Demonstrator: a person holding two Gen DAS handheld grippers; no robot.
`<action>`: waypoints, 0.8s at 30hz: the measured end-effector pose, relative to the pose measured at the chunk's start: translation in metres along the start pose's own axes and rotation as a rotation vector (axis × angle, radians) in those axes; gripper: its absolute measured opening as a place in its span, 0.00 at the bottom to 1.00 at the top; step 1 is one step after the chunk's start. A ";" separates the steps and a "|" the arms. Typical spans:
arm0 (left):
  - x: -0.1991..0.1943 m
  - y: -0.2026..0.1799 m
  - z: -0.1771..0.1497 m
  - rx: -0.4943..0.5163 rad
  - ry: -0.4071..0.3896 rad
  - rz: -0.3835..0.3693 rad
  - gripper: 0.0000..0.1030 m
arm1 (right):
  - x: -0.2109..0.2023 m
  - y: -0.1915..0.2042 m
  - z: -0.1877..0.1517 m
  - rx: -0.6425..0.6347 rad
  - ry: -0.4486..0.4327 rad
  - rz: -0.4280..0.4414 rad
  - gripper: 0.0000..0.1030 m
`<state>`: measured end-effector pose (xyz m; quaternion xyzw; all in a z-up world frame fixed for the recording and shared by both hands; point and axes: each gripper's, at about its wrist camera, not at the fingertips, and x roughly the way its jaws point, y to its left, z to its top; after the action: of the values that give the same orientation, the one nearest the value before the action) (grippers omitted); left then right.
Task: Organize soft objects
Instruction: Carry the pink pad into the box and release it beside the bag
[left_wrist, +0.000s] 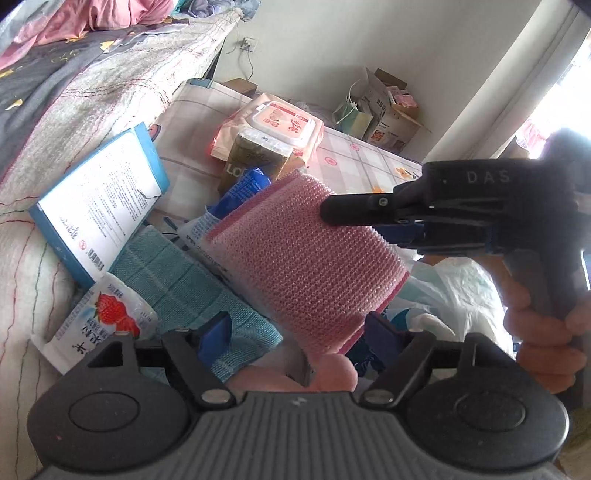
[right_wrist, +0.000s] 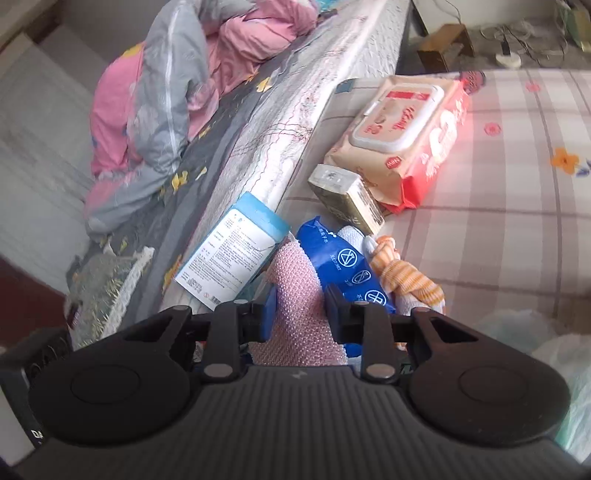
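We see the right gripper (right_wrist: 299, 317) jaws closed on a pink scrub cloth (left_wrist: 303, 258), while the left gripper (left_wrist: 299, 332) jaws stand wide apart around its lower edge.

1. Your right claw (right_wrist: 299, 317) is closed on the pink mesh cloth (right_wrist: 295, 314), one blue pad pressing each side of it.
2. In the left wrist view, your right claw (left_wrist: 354, 225) reaches in level from the right side, with your right hand (left_wrist: 543, 332) wrapped around its grip below.
3. Your left claw (left_wrist: 295, 336) stands spread, its blue pads well apart, holding nothing between them.
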<state>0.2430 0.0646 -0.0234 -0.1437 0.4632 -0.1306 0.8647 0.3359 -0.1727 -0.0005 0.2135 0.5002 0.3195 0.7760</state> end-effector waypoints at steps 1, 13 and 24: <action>0.004 -0.001 0.001 0.000 0.007 -0.002 0.78 | 0.001 -0.006 0.000 0.029 0.003 0.013 0.26; -0.047 -0.034 -0.002 0.027 -0.096 -0.031 0.65 | -0.036 0.012 -0.008 0.051 -0.045 0.094 0.25; -0.057 -0.158 0.003 0.244 -0.086 -0.158 0.65 | -0.182 -0.022 -0.036 0.094 -0.254 0.098 0.25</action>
<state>0.1999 -0.0607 0.0797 -0.0789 0.3936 -0.2475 0.8818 0.2550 -0.3168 0.0872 0.3124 0.4014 0.3035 0.8057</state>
